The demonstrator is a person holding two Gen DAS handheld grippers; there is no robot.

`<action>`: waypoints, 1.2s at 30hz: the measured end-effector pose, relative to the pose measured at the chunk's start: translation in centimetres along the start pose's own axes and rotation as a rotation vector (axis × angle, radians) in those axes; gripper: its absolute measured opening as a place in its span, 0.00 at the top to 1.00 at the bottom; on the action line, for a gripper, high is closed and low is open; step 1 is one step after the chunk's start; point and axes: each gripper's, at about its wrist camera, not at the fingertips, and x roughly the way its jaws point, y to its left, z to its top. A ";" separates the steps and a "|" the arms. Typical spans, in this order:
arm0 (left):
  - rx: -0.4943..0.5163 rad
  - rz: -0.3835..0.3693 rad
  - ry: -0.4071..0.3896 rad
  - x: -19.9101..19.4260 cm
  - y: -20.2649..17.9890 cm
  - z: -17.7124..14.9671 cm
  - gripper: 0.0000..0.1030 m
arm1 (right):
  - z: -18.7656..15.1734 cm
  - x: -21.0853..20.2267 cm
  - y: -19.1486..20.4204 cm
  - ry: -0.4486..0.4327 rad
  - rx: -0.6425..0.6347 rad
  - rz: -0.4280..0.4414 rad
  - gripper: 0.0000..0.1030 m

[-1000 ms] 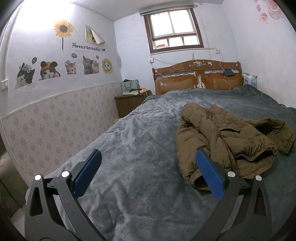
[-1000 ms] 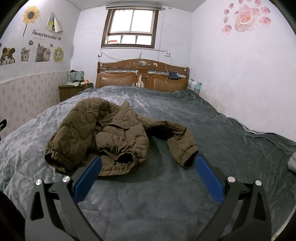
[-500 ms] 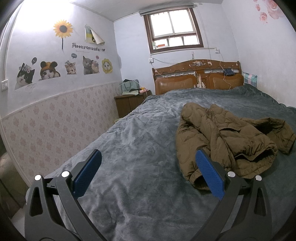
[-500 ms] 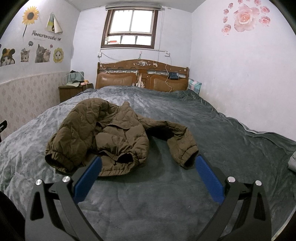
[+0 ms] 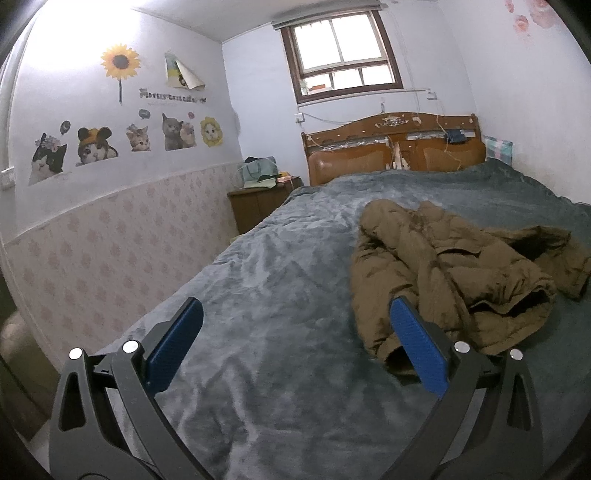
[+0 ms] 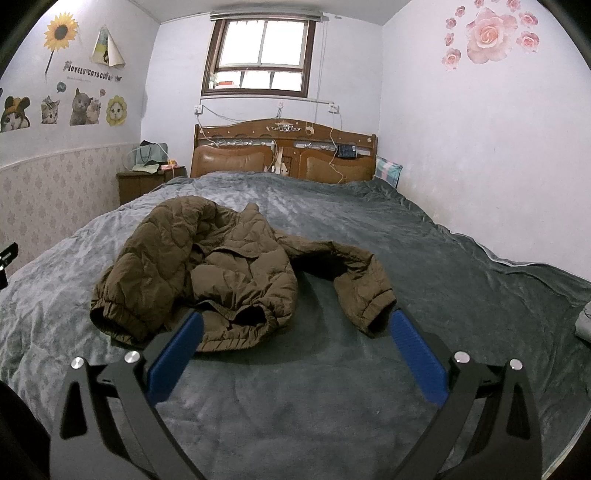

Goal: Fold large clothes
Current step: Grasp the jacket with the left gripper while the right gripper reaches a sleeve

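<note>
- Left gripper: we find its blue-padded fingers spread wide with nothing between them, held above the grey blanket.
- Right gripper: we find its fingers equally wide apart and holding nothing, above the same blanket.
- Brown quilted jacket: crumpled on the bed; at 2 o'clock in our left wrist view, at 11 o'clock in our right wrist view. One sleeve cuff lies just beside the right gripper's 1 o'clock finger; whether they touch we cannot tell.
- Wooden headboard: at 12 o'clock, beyond the jacket.
- Nightstand: at the bed's far corner, by the papered wall, carrying bags.
- Window: above the headboard.
- Cat stickers: at 10 o'clock in our left wrist view.
- Rose stickers: at 1 o'clock in our right wrist view.
</note>
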 end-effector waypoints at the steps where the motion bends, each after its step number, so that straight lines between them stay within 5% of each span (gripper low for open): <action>1: 0.002 -0.003 0.001 0.1 -0.4 0.1 0.03 | 0.0 0.0 0.0 0.000 0.003 -0.001 0.02; 10: 0.085 -0.054 0.128 2.4 -6.3 -1.3 0.03 | 0.7 0.5 -4.2 -0.031 0.203 -0.018 0.02; 16: 0.261 -0.062 0.200 5.1 -11.7 -1.9 0.03 | 1.5 2.4 -5.0 -0.052 0.169 -0.111 0.02; 21: 0.289 -0.109 0.242 8.2 -14.7 -1.2 0.03 | 1.3 3.9 -5.4 -0.003 0.179 -0.110 0.02; 23: 0.346 -0.043 0.228 9.4 -15.8 -1.2 0.23 | 1.2 3.8 -5.9 -0.008 0.198 -0.100 0.02; 25: 0.319 -0.058 0.288 11.2 -15.5 -1.1 0.67 | 1.1 3.3 -6.3 -0.032 0.220 -0.120 0.02; 27: 0.264 -0.090 0.359 13.3 -14.6 -1.0 0.89 | 0.9 2.8 -6.9 -0.069 0.253 -0.151 0.02; 32: 0.164 -0.078 0.335 15.6 -10.7 0.9 0.98 | 0.6 5.8 -8.0 0.015 0.303 -0.158 0.02; 36: 0.048 0.035 0.289 17.2 -5.2 3.4 0.99 | -0.1 9.1 -9.6 0.053 0.337 -0.175 0.02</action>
